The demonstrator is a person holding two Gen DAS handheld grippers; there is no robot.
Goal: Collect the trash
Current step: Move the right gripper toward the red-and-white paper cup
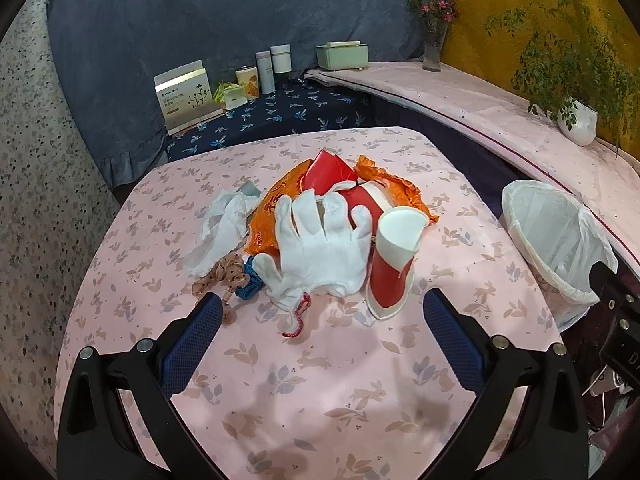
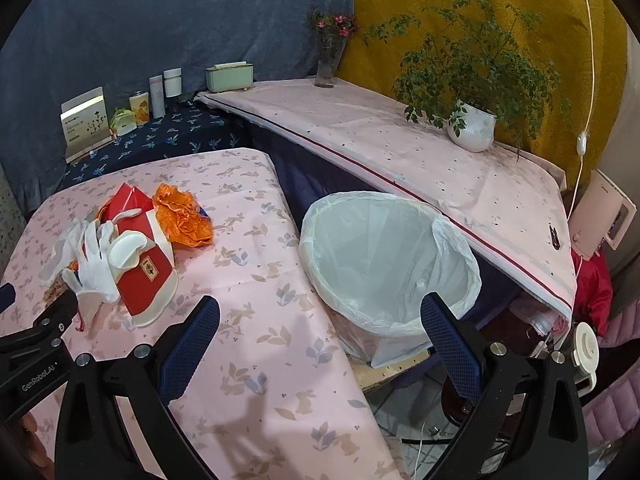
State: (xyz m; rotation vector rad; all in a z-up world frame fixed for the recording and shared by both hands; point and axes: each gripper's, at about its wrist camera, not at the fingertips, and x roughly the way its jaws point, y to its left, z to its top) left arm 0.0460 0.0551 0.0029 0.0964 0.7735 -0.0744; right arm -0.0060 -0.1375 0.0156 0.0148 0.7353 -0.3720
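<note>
I see the trash heaped mid-desk: a white glove point(image 1: 320, 248) lying flat, palm down, fingers spread away from me, on top of a crumpled orange wrapper point(image 1: 280, 204). A squashed red-and-white paper cup point(image 1: 390, 276) lies on its side just right of the glove, mouth facing away. Crumpled white tissue point(image 1: 224, 224) sits left. The bin point(image 2: 384, 264), lined with a white bag, stands open beside the desk's right edge.

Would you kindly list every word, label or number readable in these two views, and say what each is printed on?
"GenRoboLAI": white lettering on the left gripper, on its black body, read from the right wrist view.
Printed lines on the white and gold box: too small to read.
Small label on the red carton: too blurred to read.
</note>
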